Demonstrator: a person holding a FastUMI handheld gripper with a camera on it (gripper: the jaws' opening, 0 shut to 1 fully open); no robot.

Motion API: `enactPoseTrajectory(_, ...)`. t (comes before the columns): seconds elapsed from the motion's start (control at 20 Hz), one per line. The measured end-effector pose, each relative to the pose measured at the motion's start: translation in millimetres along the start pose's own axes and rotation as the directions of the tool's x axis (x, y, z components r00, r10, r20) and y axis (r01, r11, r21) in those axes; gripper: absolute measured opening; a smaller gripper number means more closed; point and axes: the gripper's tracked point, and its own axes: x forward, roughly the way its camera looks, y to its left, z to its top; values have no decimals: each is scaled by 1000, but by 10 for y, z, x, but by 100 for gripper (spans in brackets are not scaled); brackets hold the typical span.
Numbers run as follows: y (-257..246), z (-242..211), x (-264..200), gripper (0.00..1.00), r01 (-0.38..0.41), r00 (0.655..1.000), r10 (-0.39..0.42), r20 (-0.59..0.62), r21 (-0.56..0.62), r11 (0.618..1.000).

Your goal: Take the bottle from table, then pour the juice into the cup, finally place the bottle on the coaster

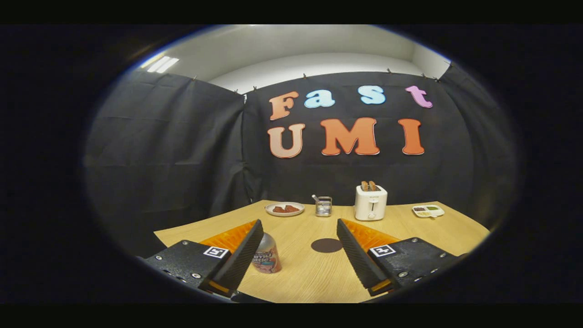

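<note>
A small juice bottle (268, 255) with a colourful label stands upright on the wooden table (309, 278), right beside my left finger, which hides part of it. My gripper (298, 248) is open and holds nothing. A dark round coaster (326, 245) lies flat on the table between the two fingers, a little beyond the bottle. Farther back stands a small glass cup (323, 206) with something metal sticking out of it.
At the back of the table a white plate (284, 209) holds brownish food to the left of the cup. A white toaster (370, 202) with toast stands right of the cup. A small divided dish (428, 211) lies at the far right. Black cloth walls close in behind.
</note>
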Motion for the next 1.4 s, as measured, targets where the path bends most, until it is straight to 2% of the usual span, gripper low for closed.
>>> enactPoseTrajectory(0.9, 569, -880, 316, 97, -83, 984, 88, -153, 36, 996)
enactPoseTrajectory(1.4, 676, -1288, 632, 97, -56, 971, 58, -233, 17, 998)
